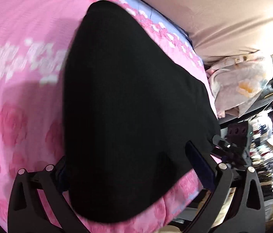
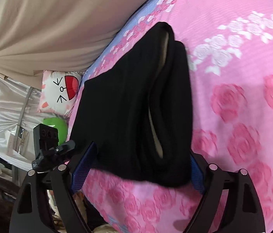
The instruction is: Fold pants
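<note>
The black pants (image 1: 128,106) lie folded on a pink rose-print bedspread (image 1: 20,81), reaching away from both cameras. In the right wrist view the pants (image 2: 132,104) show a pale lining at the layered edge. My left gripper (image 1: 128,161) is open, its fingers wide on either side of the near end of the pants. My right gripper (image 2: 142,155) is open too, its blue-padded fingers (image 2: 84,167) straddling the near edge of the cloth. Neither gripper pinches the cloth.
A beige curtain (image 2: 45,25) hangs behind the bed. A white cat-face cushion (image 2: 60,91) and a green toy (image 2: 57,126) lie at the bed's edge. A crumpled pale blanket (image 1: 239,87) and cluttered shelves (image 1: 262,155) stand beside the bed. The bedspread (image 2: 243,77) stretches to the right.
</note>
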Motion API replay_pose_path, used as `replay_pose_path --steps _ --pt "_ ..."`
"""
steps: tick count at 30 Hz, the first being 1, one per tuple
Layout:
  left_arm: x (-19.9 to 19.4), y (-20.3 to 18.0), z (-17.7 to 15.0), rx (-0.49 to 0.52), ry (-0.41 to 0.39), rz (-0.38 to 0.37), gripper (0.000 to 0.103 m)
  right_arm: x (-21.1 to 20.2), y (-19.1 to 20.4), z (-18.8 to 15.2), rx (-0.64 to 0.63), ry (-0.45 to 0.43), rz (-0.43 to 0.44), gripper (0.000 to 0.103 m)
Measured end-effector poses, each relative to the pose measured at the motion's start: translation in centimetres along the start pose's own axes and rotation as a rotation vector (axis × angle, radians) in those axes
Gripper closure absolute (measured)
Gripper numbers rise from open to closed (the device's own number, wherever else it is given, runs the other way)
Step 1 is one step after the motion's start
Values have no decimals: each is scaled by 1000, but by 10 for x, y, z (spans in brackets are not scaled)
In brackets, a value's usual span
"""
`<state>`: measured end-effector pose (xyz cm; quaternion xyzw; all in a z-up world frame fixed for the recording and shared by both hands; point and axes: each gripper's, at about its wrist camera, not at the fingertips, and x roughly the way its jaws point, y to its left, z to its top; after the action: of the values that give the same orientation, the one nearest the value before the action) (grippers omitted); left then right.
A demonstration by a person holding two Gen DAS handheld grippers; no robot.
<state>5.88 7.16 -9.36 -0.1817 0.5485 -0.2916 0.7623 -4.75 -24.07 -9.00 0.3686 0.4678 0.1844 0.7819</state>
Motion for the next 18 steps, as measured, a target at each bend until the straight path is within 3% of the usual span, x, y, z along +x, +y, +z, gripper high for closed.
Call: replay_pose_path --steps 7,8,9,11,12,13,16,18 --pt "16 -6 24 -1 -18 22 5 22 11 15 -40 -8 7 18" --pt "16 -6 24 2 -20 23 5 23 12 15 -45 -18 2 25" --pt "17 -6 24 1 -28 28 6 26 14 15 -57 -28 -17 45" --pt "14 -8 20 12 -46 94 24 28 7 15 -33 -39 -16 54" --pt "12 -9 18 17 -55 145 41 24 2 16 -23 -45 -5 58" --pt "9 -8 16 17 -59 146 49 22 2 14 -20 -52 -6 59" --pt "-2 -8 12 9 -72 128 64 13 20 4 -80 -88 -76 63" --pt "-6 -12 8 13 -74 135 66 7 30 -3 -109 -102 -93 64"
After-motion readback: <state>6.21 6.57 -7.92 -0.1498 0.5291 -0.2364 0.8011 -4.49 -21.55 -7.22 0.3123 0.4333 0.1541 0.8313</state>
